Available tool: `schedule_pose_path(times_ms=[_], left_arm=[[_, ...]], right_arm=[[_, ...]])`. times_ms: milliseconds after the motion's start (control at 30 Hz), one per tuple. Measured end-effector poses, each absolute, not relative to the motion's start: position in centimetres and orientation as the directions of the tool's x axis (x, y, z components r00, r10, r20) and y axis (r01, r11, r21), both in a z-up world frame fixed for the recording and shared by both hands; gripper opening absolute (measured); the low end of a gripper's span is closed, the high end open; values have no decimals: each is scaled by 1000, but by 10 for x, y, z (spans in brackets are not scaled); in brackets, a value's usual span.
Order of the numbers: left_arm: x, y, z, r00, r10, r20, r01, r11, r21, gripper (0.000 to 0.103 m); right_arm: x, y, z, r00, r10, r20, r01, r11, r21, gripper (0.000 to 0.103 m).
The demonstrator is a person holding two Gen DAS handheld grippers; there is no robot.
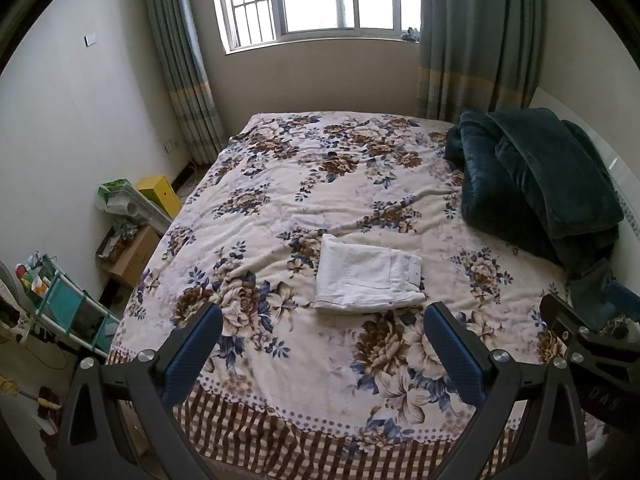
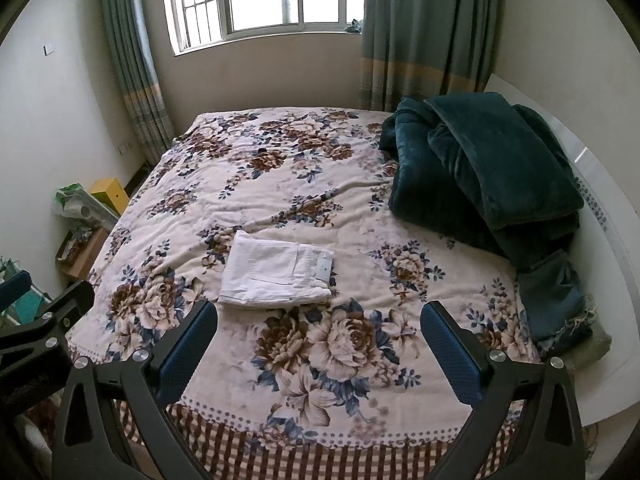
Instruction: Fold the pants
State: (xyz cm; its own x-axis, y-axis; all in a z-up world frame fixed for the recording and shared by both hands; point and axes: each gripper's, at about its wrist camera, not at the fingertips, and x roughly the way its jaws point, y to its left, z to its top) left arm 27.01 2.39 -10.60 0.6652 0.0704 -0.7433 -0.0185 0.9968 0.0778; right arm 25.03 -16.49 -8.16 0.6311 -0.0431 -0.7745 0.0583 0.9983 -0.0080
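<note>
White pants [image 1: 368, 278] lie folded into a compact rectangle on the floral bedspread [image 1: 312, 184], back pocket facing up; they also show in the right wrist view [image 2: 276, 270]. My left gripper [image 1: 322, 320] is open and empty, held above the near part of the bed, just short of the pants. My right gripper [image 2: 318, 318] is open and empty, held to the right of the pants and nearer the bed's foot. Neither gripper touches the pants. The right gripper's body shows at the right edge of the left wrist view [image 1: 576, 336].
A dark green blanket [image 2: 480, 168] is heaped at the bed's right side, with a folded blue-grey cloth [image 2: 556, 296] in front of it. Boxes [image 1: 132, 256], a yellow box [image 1: 160, 194] and a teal rack [image 1: 64, 304] stand on the floor left of the bed.
</note>
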Motion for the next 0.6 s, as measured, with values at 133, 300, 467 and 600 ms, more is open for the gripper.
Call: schedule_pose_path(times_ms=[133, 300, 467, 600], left_arm=[[270, 21, -107, 670, 70, -739, -20, 997, 77, 103], [271, 21, -107, 671, 68, -738, -13, 997, 80, 103], [270, 20, -106, 672, 72, -737, -17, 997, 81, 103], [271, 20, -105, 673, 74, -736, -20, 996, 82, 103]], right_arm=[[250, -165, -82, 631, -39, -775, 58, 998, -3, 103], [251, -166, -82, 630, -34, -776, 58, 998, 3, 103], [250, -167, -82, 630, -36, -776, 60, 998, 2, 103], [251, -168, -82, 633, -29, -774, 53, 999, 6, 103]])
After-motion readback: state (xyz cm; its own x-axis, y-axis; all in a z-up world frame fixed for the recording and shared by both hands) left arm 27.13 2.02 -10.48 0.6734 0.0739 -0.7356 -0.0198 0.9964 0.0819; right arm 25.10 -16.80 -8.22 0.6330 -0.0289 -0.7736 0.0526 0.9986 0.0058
